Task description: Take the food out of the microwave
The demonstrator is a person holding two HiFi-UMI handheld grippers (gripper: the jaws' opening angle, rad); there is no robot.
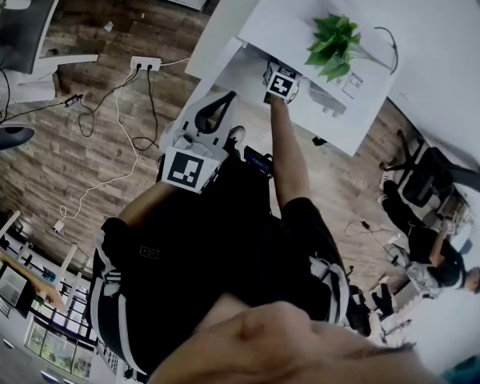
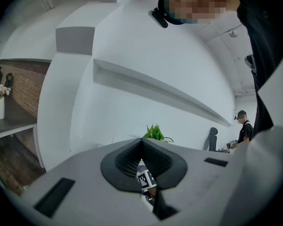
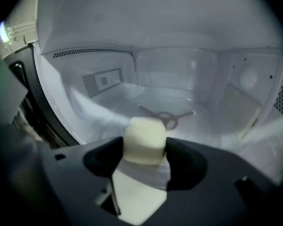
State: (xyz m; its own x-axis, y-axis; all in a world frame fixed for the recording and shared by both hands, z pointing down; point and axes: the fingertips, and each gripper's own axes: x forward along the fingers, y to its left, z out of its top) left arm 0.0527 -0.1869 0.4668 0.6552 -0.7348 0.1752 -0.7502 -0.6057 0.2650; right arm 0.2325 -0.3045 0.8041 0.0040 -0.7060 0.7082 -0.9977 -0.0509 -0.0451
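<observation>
My right gripper (image 3: 145, 147) reaches into the open white microwave (image 3: 179, 69) and is shut on a pale cream block of food (image 3: 144, 135), held just above the glass turntable (image 3: 167, 117). In the head view only that gripper's marker cube (image 1: 282, 82) shows, at the mouth of the white unit. My left gripper (image 1: 224, 102) is held back near my body, pointing away from the floor. Its jaws meet at the tip (image 2: 142, 145) with nothing between them.
A green potted plant (image 1: 334, 45) stands on the white top above the microwave. The microwave door frame (image 3: 23, 79) is at the left. A power strip with cables (image 1: 144, 62) lies on the wood floor. Another person (image 1: 448, 262) sits at the right beside a chair (image 1: 428, 174).
</observation>
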